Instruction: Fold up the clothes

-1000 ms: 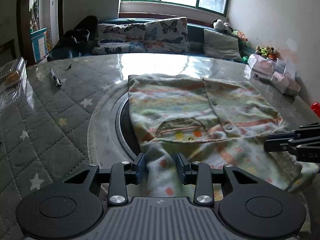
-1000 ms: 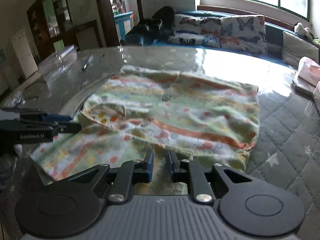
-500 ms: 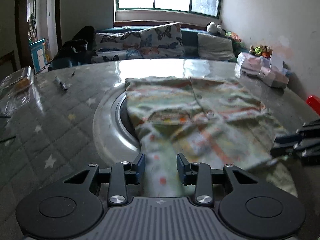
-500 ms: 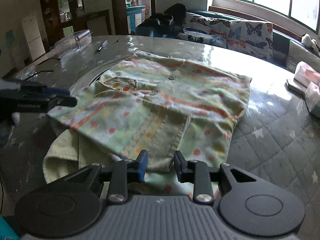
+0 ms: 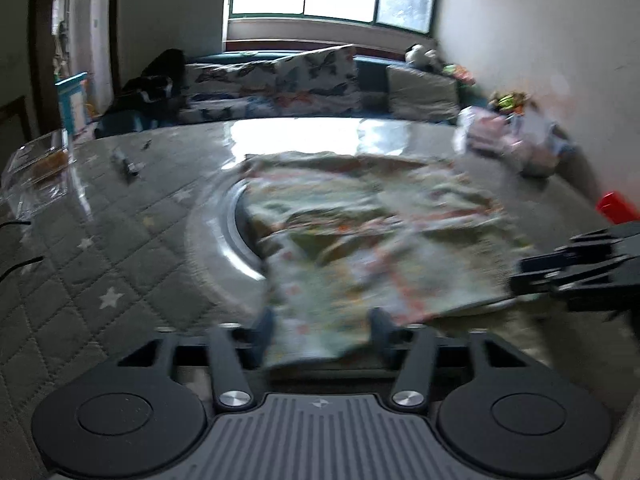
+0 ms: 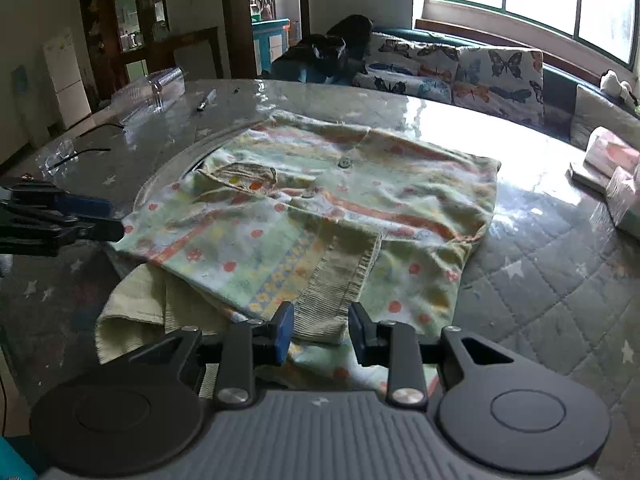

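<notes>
A pastel children's cardigan (image 6: 340,200) with orange stripes, dots and a button lies partly folded on the round table (image 6: 560,280). My right gripper (image 6: 320,334) is open at the near edge, and the ribbed sleeve cuff (image 6: 340,280) lies flat just beyond its fingertips, untouched by the pads. In the blurred left wrist view the cardigan (image 5: 360,220) spreads ahead. The jaws of my left gripper (image 5: 322,330) are opening with a flap of the cloth between them, and the pads stand clear of it. Each gripper also shows at the other view's edge: the left gripper (image 6: 60,220) and the right gripper (image 5: 560,272).
A quilted star-pattern cover under clear film tops the table, with a turntable rim (image 5: 224,240) beneath the cardigan. A pen (image 6: 206,100) and a clear plastic box (image 6: 152,88) lie far left, tissue packs (image 6: 612,168) far right. A red object (image 5: 616,206) and a sofa (image 6: 460,72) sit beyond.
My right gripper went from shut on the cloth to open, leaving the sleeve laid over the cardigan. My left gripper drew back and its jaws spread wider around the cloth.
</notes>
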{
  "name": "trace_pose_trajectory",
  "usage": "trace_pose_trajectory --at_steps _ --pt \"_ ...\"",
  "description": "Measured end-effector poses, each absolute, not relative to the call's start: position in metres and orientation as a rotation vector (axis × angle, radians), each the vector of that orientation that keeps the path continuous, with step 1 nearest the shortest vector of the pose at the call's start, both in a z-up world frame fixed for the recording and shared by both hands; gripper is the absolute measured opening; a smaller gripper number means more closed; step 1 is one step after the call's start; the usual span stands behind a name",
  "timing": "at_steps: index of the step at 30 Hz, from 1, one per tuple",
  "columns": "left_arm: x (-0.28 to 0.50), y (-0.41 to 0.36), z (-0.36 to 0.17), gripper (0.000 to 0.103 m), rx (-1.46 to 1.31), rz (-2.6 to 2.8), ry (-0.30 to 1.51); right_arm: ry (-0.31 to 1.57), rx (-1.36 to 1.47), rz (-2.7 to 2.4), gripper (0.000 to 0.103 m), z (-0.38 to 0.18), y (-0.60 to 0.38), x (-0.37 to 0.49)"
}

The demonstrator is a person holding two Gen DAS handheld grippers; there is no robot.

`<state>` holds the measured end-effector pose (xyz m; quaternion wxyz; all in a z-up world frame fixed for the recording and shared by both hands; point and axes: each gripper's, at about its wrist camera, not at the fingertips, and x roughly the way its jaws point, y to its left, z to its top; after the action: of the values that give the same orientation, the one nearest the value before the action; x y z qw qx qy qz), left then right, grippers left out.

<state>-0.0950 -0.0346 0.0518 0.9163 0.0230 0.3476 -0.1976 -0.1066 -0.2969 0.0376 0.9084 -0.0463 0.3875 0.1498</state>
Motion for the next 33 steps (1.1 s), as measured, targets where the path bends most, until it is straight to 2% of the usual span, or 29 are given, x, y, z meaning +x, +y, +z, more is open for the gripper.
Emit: trace_pose_trajectory --at_steps 1,3,6,9,11,13,15,18,21,24,30,33 --pt "-0.1 -0.038 0.057 0.073 0.037 -0.431 0.718 0.798 -0.102 0.311 0.03 0.039 -0.297 -0.108" --pt "-0.107 -0.049 0.063 0.075 0.031 -0.474 0.725 0.795 -0.118 0.313 0.031 0.041 -0.296 -0.111" --pt "-0.112 -0.066 0.063 0.075 0.021 -0.543 0.748 0.787 -0.146 0.317 0.04 0.045 -0.296 -0.117" --pt "-0.108 -0.079 0.052 0.072 0.028 -0.546 0.819 0.782 -0.171 0.32 0.041 0.046 -0.298 -0.124" --pt "-0.105 -0.082 0.044 0.059 0.02 -0.539 0.872 0.779 -0.187 0.319 0.041 0.047 -0.299 -0.129" --pt "-0.104 -0.081 0.039 0.041 -0.012 -0.551 0.912 0.771 -0.21 0.319 0.045 0.048 -0.3 -0.135" --pt "-0.105 -0.081 0.037 0.027 -0.03 -0.564 0.928 0.764 -0.237 0.322 0.048 0.049 -0.301 -0.141" --pt "-0.105 -0.082 0.04 0.014 -0.038 -0.574 0.924 0.758 -0.284 0.341 0.053 0.048 -0.301 -0.148" --pt "-0.096 -0.077 0.054 0.012 -0.088 -0.592 0.905 0.751 -0.334 0.369 0.057 0.045 -0.297 -0.154" --pt "-0.082 -0.074 0.07 0.011 -0.125 -0.602 0.877 0.74 -0.386 0.413 0.067 0.043 -0.29 -0.16" --pt "-0.057 -0.08 0.08 0.011 -0.145 -0.623 0.869 0.678 -0.427 0.465 0.071 0.041 -0.271 -0.155" --pt "-0.051 -0.082 0.08 0.012 -0.142 -0.633 0.875 0.647 -0.408 0.482 0.067 0.042 -0.262 -0.146"
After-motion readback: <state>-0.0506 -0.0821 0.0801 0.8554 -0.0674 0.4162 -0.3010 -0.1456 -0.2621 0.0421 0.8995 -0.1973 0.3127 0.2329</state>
